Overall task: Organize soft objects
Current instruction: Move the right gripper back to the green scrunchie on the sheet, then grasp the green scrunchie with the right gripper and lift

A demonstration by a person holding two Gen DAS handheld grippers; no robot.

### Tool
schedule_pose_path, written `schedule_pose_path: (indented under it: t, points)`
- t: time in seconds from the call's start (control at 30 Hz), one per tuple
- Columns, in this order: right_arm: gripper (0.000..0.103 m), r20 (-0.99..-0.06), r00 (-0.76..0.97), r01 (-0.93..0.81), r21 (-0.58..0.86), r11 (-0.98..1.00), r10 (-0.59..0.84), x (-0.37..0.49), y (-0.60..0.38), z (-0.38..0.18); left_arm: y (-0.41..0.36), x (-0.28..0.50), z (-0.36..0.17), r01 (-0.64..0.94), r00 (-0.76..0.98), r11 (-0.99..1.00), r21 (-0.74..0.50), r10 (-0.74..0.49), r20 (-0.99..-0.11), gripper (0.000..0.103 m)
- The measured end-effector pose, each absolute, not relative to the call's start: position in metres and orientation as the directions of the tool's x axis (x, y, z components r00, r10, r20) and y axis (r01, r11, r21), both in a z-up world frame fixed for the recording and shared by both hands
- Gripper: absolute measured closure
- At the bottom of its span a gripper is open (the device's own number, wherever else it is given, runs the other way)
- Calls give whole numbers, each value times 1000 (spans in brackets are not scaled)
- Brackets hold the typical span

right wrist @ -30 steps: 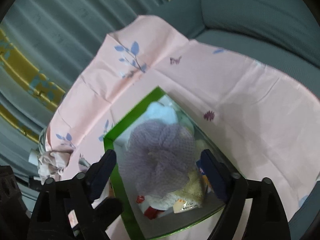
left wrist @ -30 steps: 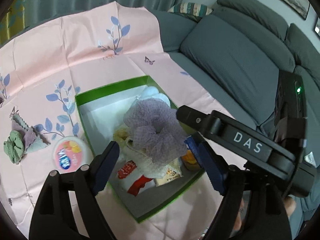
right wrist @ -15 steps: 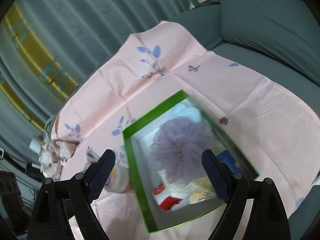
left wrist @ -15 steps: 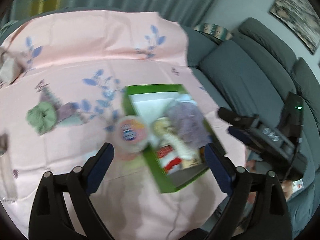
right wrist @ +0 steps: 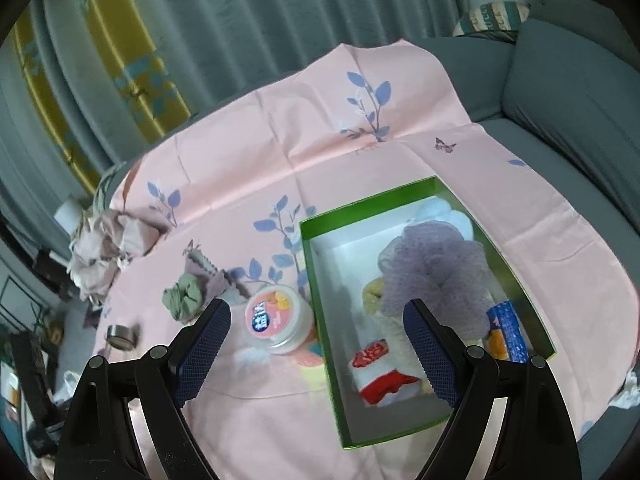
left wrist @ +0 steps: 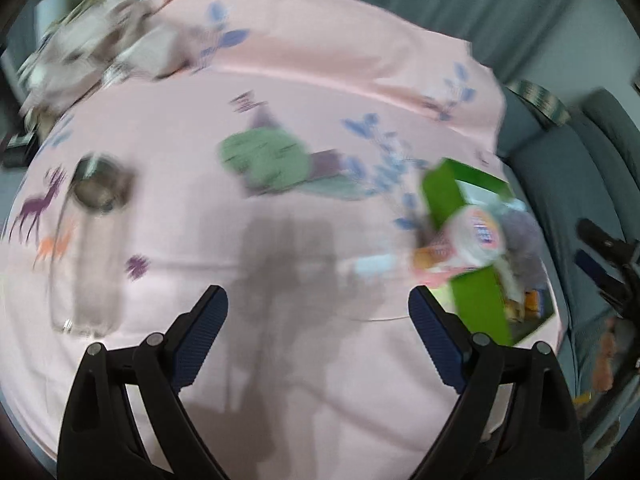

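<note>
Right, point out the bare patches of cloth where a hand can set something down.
Bare pink cloth lies in front of the round tub, left of the green box, and behind the box. It is crowded inside the box and around the green scrunchie.

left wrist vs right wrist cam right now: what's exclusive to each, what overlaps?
Left wrist only: a purple deer print on the pink floral cloth, the open left gripper, empty, and the right gripper's black tip at the frame edge.

Right wrist only: the sharp interior of the green cardboard box, with the purple mesh bath pouf and red-and-white sock; yellow-striped curtain; the open right gripper, empty.

Both: cloth, box, green scrunchie, round peach-lidded jar, small metal tin.
</note>
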State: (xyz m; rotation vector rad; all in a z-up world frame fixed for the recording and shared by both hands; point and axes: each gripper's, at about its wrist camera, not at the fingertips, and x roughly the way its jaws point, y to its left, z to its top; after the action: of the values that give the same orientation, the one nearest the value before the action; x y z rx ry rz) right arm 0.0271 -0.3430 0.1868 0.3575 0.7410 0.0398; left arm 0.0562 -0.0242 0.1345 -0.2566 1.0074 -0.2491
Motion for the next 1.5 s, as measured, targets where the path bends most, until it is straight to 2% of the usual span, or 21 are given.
schedule_pose_path:
  t: [0.23, 0.47, 0.63, 0.83, 1.07, 1.37, 1.47, 1.5]
  points:
    - [14, -671, 722, 43, 290, 956, 170, 30, -316, 186, 27, 72, 93, -81, 507, 958, -276, -199, -839, 12]
    - [14, -673, 715, -7, 261, 965, 188, 34, -285, 185, 42, 71, 98, -73, 505, 927, -368, -284, -815, 12]
    - [14, -676, 691, -80, 284, 956, 258, 38, -255, 182, 47, 69, 103, -78, 522, 930, -358, -268, -810, 12]
    - [14, -678, 679, -75, 316, 946, 280, 48, -230, 183, 63, 69, 112, -118, 560, 931, -345, -225, -797, 13]
    - [15, -731, 586, -160, 319, 934, 350, 103, -163, 180, 80, 71, 109, -168, 556, 926, -338, -194, -808, 14]
    - [15, -866, 461, -5, 216, 976, 194, 216, -109, 97, 82, 74, 105, -167, 533, 922, -350, -214, -819, 15]
    - [15, -887, 418, 13, 220, 975, 195, 234, -105, 69, 80, 75, 104, -154, 526, 924, -350, -223, -821, 15]
    - [21, -889, 405, 17, 241, 970, 214, 237, -106, 59, 79, 75, 104, -153, 526, 924, -352, -225, -820, 15]
